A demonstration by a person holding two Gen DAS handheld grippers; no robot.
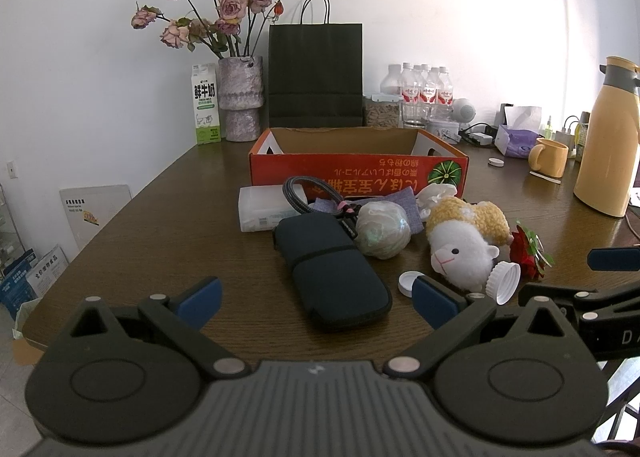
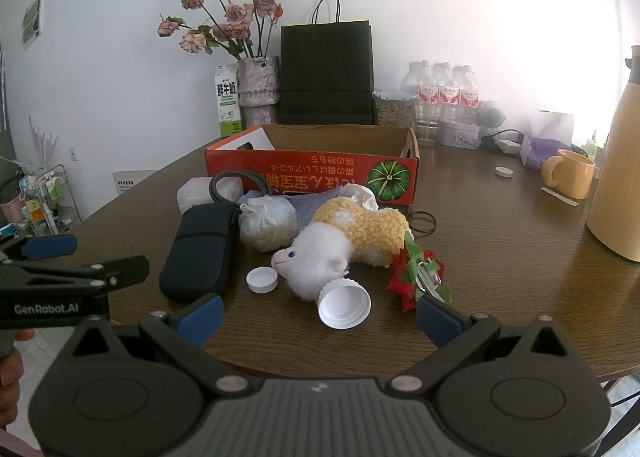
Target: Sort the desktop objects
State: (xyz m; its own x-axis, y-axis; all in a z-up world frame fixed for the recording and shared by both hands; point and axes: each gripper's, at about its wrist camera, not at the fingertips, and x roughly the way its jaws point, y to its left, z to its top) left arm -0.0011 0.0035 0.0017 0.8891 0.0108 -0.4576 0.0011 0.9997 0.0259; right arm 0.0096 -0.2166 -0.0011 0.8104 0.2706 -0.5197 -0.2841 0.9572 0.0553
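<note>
Both grippers hover low at the near table edge, empty, jaws spread wide. Landmark: orange box (image 1: 360, 173), open-topped, nothing visible inside, mid-table. Left gripper (image 1: 316, 303) sits directly before the dark pouch (image 1: 332, 265); the pouch's near end lies between the blue pads, its long axis running away toward the box, slightly left-leaning at the far end. Right gripper (image 2: 320, 315) is lined up on the large white cap (image 2: 344, 305), tipped on its side, mouth facing the camera, touching the plush sheep (image 2: 348, 241). Small white cap (image 2: 262, 279) lies flat between pouch and sheep. Red flower clip (image 2: 418, 277) is just right of the sheep, near the right pad. Wrapped ball (image 1: 382, 229) sits between pouch and sheep, nearer the box; coiled cable (image 1: 296, 193), white plastic case (image 1: 262, 207) and lilac cloth (image 1: 400, 207) crowd against the box's front wall. Judgement: left takes the pouch, closing across its short width; right is nearer the cap or sheep. Both wrists level, pointing forward at the box. Table (image 1: 160, 217) otherwise holds background clutter beyond the box.
</note>
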